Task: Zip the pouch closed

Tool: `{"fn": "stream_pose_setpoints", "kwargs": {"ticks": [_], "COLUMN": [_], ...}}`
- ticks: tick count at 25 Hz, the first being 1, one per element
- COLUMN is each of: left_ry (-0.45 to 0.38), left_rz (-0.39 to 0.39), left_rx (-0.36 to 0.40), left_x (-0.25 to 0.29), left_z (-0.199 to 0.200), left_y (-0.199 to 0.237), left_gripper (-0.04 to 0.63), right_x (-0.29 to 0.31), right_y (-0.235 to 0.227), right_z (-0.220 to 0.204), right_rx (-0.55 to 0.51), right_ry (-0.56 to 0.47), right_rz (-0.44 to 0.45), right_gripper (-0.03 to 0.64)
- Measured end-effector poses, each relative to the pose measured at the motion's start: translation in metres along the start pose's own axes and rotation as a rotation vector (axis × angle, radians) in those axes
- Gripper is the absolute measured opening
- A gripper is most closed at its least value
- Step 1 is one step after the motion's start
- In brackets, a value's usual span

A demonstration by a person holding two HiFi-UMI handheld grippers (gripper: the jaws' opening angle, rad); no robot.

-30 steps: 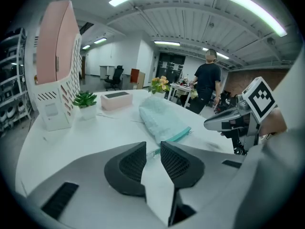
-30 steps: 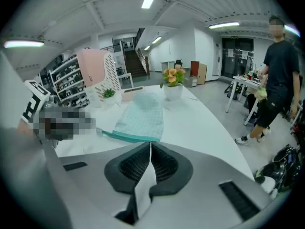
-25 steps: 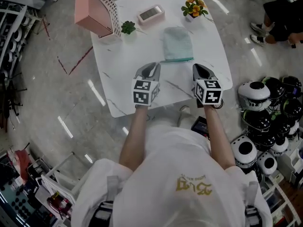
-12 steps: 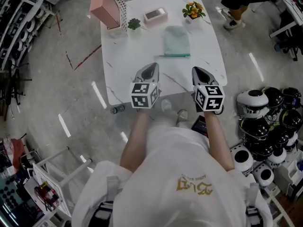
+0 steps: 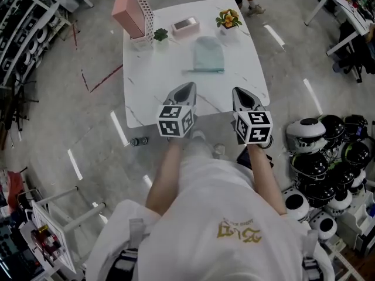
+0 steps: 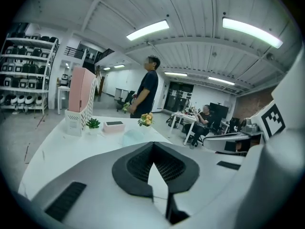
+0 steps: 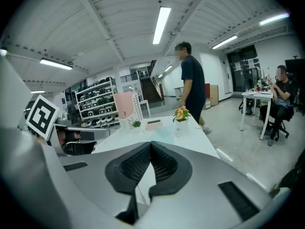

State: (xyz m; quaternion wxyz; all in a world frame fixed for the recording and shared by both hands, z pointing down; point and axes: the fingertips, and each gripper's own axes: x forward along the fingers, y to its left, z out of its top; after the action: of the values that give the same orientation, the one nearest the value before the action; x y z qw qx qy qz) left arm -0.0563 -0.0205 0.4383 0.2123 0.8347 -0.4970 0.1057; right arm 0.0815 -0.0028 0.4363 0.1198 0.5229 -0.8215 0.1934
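The pale teal pouch (image 5: 208, 54) lies flat at the middle of the white table (image 5: 146, 92), its zipper edge toward me. It also shows small in the left gripper view, pouch (image 6: 133, 136), and the right gripper view, pouch (image 7: 164, 132). My left gripper (image 5: 187, 86) and right gripper (image 5: 236, 91) hover side by side above the table's near edge, well short of the pouch. Both are shut with nothing between the jaws, as the left gripper (image 6: 152, 144) and right gripper (image 7: 151, 143) show close up.
At the table's far side stand a pink file organizer (image 5: 133, 10), a small green plant (image 5: 160, 34), a pink box (image 5: 185, 24) and a flower pot (image 5: 228, 19). A person (image 6: 147, 87) walks beyond the table. Several helmets (image 5: 322, 151) are piled on the floor to the right.
Both grippers have risen and drawn back from the table toward me, so the table looks smaller. A person has moved along the far side.
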Motion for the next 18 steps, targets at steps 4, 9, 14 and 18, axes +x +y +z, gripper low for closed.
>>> {"fn": "stream_pose_setpoints", "kwargs": {"ticks": [4,9,14,18], "left_ry": [-0.004,-0.002,0.004,0.003], "left_rz": [0.003,0.004,-0.004,-0.006], "left_rx": [0.016,0.017,0.024,0.029], "left_x": [-0.0039,-0.0067,-0.0038,-0.0048], "left_z": [0.0035,0.0041,0.0043,0.0043], "left_y": [-0.0022,0.0007,-0.0026,-0.0034], "left_gripper": [0.015,0.016,0.016,0.016], "right_x": [-0.0002,0.0019,0.0008,-0.0003], "right_y": [0.0015,0.0049,0.0030,0.0020], "right_z": [0.0047,0.0072,0.0068,0.0057], "right_rx": [-0.001,-0.004,-0.003,-0.001], "right_ry": [-0.010,-0.011,-0.007,-0.004], "right_rz": [0.007,0.013,0.011,0.004], "right_gripper": [0.012,0.012,0.012,0.012]}}
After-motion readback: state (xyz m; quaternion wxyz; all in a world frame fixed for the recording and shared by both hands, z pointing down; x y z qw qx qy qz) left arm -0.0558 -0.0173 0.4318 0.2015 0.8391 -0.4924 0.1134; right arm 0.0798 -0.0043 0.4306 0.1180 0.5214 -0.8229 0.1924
